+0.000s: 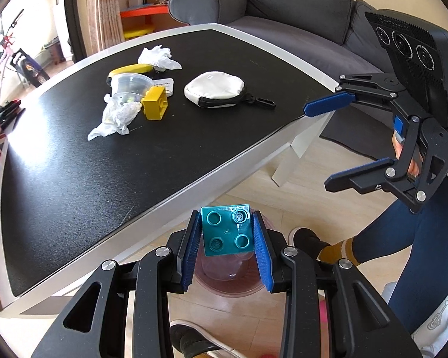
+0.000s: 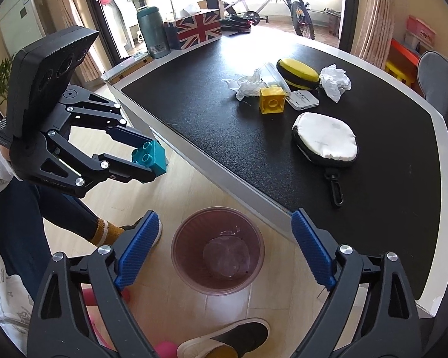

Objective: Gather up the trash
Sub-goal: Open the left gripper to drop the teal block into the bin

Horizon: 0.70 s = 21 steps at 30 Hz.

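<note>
My left gripper (image 1: pixel 226 232) is shut on a teal toy brick (image 1: pixel 227 230) and holds it off the table's edge, above a pink translucent bin (image 1: pixel 227 280) on the floor. It shows from the side in the right wrist view (image 2: pixel 147 158), gripping the teal brick (image 2: pixel 149 156). My right gripper (image 2: pixel 224 247) is open and empty, hovering over the bin (image 2: pixel 218 258); it also shows in the left wrist view (image 1: pixel 316 143). Two crumpled white tissues (image 1: pixel 116 117) (image 1: pixel 159 57) lie on the black table (image 1: pixel 74 179).
On the table stand a yellow brick (image 1: pixel 156 103), a clear plastic tub (image 1: pixel 131 85), a white round pouch (image 1: pixel 214 89), a yellow-black case (image 2: pixel 298 73) and a small white box (image 2: pixel 303 100). A Union Jack box (image 2: pixel 195 29) and thermos (image 2: pixel 153 32) stand at the far end. A person's legs and shoes (image 2: pixel 224 340) flank the bin.
</note>
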Tool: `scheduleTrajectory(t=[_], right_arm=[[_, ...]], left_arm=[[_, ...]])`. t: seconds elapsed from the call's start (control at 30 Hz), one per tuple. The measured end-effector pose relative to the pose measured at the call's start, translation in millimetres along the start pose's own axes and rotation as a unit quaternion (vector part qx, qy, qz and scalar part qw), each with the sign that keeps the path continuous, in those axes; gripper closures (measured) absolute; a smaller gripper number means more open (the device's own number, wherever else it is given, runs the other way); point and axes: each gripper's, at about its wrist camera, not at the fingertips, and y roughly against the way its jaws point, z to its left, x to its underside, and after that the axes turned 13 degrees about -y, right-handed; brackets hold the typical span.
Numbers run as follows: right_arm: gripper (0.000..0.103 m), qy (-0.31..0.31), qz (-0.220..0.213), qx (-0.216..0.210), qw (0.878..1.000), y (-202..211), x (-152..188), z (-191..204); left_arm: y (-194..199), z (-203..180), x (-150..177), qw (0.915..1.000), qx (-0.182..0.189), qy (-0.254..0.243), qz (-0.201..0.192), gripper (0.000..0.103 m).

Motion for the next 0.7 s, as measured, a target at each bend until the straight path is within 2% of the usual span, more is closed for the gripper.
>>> scheduleTrajectory(t=[0.1, 0.13, 0.17, 0.2, 0.23, 0.3, 0.7], right_arm=[[0.013, -0.005, -0.003, 0.002, 1.0, 2.1, -0.5, -3.1], [0.013, -0.006, -0.005, 0.003, 1.0, 2.7, -0.8, -3.9], [0.013, -0.007, -0.006, 0.003, 1.0, 3.5, -0.7, -4.6], [0.013, -0.009, -0.007, 0.003, 1.0, 4.3, -0.6, -5.4], [0.012, -0.01, -0.008, 0.003, 1.0, 5.2, -0.2, -6.0], [0.011, -0.011, -0.008, 0.004, 1.0, 5.8, 0.0, -7.3], [0.01, -0.014, -0.008, 0.007, 1.0, 6.5, 0.5, -9.4]], left_arm=[[-2.9, -2.5, -1.4, 1.0, 0.002, -0.004, 0.003, 0.068], [-3.9, -3.0, -1.8, 1.0, 0.003, -0.005, 0.003, 0.063], [-3.9, -3.7, -2.1, 1.0, 0.002, -0.006, 0.001, 0.044], [-3.4, -4.4, -2.4, 1.0, 0.0, -0.008, -0.003, 0.019], [-1.9, -5.4, -2.8, 0.9999, -0.004, -0.011, -0.012, 0.011], [-1.1, -5.2, -4.2, 0.9998, -0.006, -0.011, -0.018, 0.008], [-1.8, 0.8, -3.5, 0.9998, -0.019, -0.001, -0.009, 0.008]])
